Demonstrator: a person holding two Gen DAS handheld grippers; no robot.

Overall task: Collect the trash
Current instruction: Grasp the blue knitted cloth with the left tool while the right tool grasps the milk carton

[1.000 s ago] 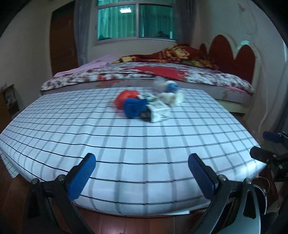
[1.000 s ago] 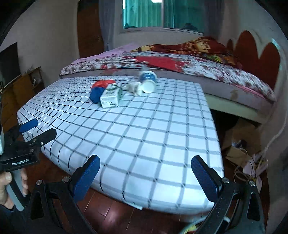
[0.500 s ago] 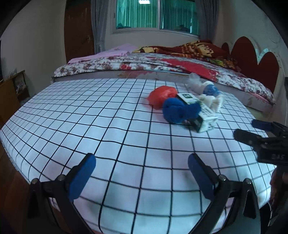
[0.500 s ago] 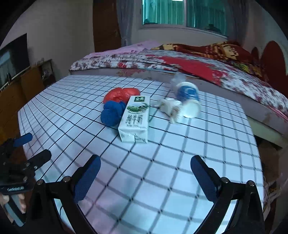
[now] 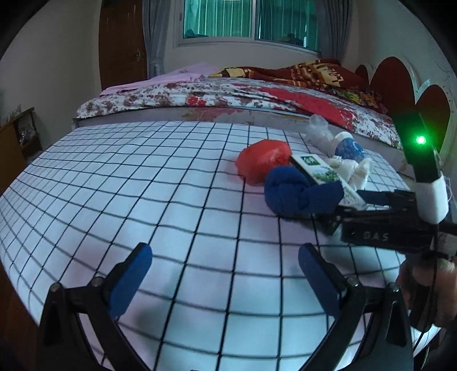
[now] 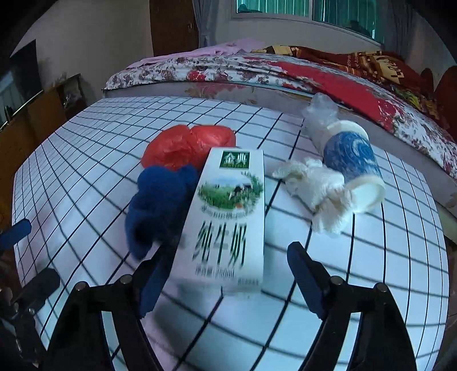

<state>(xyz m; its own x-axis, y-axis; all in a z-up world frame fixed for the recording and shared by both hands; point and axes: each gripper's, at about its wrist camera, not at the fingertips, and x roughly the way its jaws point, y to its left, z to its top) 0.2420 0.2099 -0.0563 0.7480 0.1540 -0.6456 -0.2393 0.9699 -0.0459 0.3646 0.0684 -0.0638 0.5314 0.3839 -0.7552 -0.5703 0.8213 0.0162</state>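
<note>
On checked tablecloth (image 6: pixel 85 159): milk carton (image 6: pixel 228 217), lying flat between right gripper (image 6: pixel 228 274) jaws, which are closing, pads not yet touching. Step: grasping first trash item. Next: finish squeeze, lift. Left gripper (image 5: pixel 225 274): wide open, empty.

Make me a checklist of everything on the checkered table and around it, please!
Surface: checkered table, white with black grid lines.
Job's things: milk carton lying flat; red plastic bag and blue cloth beside it; crumpled tissue touching a tipped blue paper cup.
Clutter: nothing seen.
Claws: left claw open over bare table; right claw closing, carton's near end between its fingers, pads not yet pressing.
Cables: nothing seen.
Surroundings: bed with floral cover behind table; window.
</note>
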